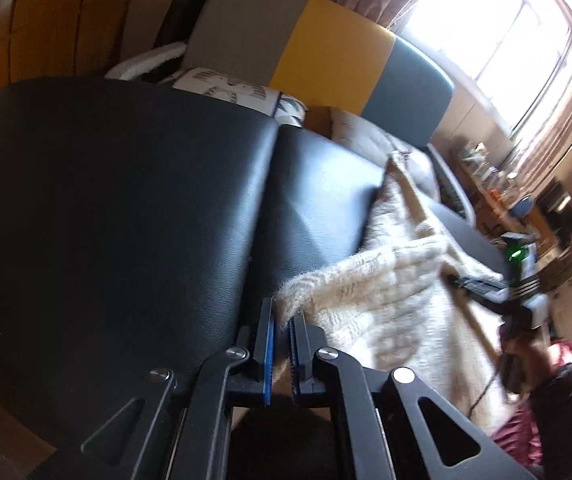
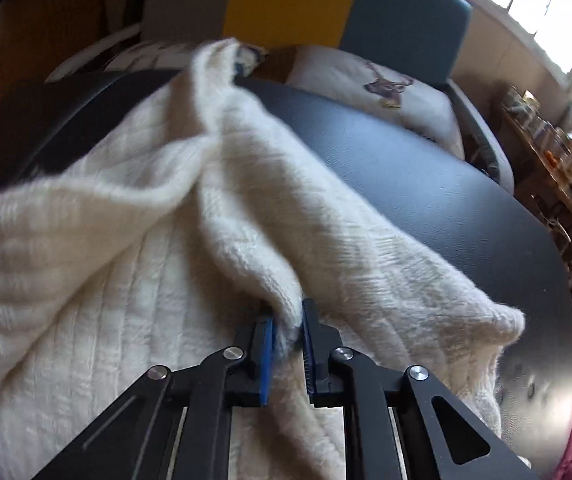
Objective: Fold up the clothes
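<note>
A cream knitted sweater (image 2: 133, 240) lies bunched on a black padded table (image 2: 426, 184). My right gripper (image 2: 288, 312) is shut on a thick fold of the sweater near its middle, lifting a ridge of cloth. In the left wrist view my left gripper (image 1: 281, 312) is shut on a corner edge of the same sweater (image 1: 398, 288), which drapes to the right over the table (image 1: 125, 208). The other gripper (image 1: 498, 284) shows at the right, partly behind the cloth.
A sofa with grey, yellow and teal back panels (image 1: 326, 40) stands behind the table, with patterned cushions (image 2: 386, 84) on it. A cluttered shelf (image 2: 546, 152) stands at the right under a bright window (image 1: 486, 20). Pink fabric (image 1: 518, 432) lies low at the right.
</note>
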{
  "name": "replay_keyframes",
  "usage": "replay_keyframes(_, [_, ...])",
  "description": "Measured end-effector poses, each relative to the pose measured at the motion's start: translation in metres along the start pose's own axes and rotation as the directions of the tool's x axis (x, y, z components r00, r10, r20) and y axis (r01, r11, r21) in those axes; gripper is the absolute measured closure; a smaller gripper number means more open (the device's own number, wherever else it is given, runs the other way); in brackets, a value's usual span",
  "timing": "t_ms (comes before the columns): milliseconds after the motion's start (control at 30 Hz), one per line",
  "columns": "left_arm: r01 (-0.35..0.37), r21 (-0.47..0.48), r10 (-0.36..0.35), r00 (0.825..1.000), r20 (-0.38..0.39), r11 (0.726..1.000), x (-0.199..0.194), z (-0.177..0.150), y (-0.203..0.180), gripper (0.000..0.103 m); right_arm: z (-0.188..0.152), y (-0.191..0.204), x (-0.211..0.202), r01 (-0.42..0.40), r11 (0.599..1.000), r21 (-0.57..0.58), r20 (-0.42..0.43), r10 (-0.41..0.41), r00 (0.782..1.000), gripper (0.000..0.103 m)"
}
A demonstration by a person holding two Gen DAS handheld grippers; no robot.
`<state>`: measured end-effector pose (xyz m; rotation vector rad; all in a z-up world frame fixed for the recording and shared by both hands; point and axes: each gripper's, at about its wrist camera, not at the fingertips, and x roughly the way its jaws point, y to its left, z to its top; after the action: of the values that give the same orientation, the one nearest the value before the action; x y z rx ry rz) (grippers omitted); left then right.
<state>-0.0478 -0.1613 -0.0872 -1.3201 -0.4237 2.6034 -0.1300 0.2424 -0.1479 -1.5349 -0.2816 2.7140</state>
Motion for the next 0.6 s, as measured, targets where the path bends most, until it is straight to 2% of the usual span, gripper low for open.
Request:
replay_keyframes(167, [-0.052,-0.003,0.052,0.999,0.000,0.999,0.014,0.020,0.002,0.098,0.029,-0.049,-0.008,0.022,0.980,0.198,0.077,-0.038,0.996,0.092])
replay_keyframes(333, [-0.137,0.025,0.137,0.990,-0.015,0.990,0.033,0.039,0.002,0.098,0.052,-0.108,0.021,0.016,0.890,0.456,0.031,-0.034,0.999,0.089])
replay_keyframes(367, [-0.148,0.021,0.148,0.989,-0.020,0.989,0.036,0.043,0.004,0.098,0.055,-0.115,0.025,0.020,0.882,0.470,0.021,-0.034,0.999,0.084])
replay_keyframes(433, [-0.163,0.003,0.163,0.986,-0.028,0.987,0.040,0.053,0.010,0.098,0.061,-0.120,0.023,0.000,0.883,0.469,0.038,-0.021,0.999,0.067])
replay_keyframes(467, [-0.166,-0.007,0.166,0.986,-0.027,0.986,0.040,0.056,0.013,0.098,0.065,-0.123,0.022,-0.010,0.883,0.469,0.047,-0.014,0.999,0.065])
replay_keyframes(500, [-0.169,-0.015,0.168,0.985,-0.026,0.986,0.041,0.059,0.016,0.098,0.066,-0.120,0.017,-0.019,0.893,0.451,0.074,-0.016,0.997,0.064])
replay_keyframes(567, [-0.178,-0.028,0.177,0.984,-0.020,0.984,0.043,0.060,0.023,0.098,0.063,-0.100,-0.011,-0.027,0.934,0.357,0.184,-0.043,0.982,0.056])
replay_keyframes(600, [-0.169,-0.036,0.168,0.986,-0.022,0.985,0.044,0.059,0.025,0.098,0.061,-0.088,-0.021,-0.051,0.951,0.304,0.228,-0.021,0.973,0.048])
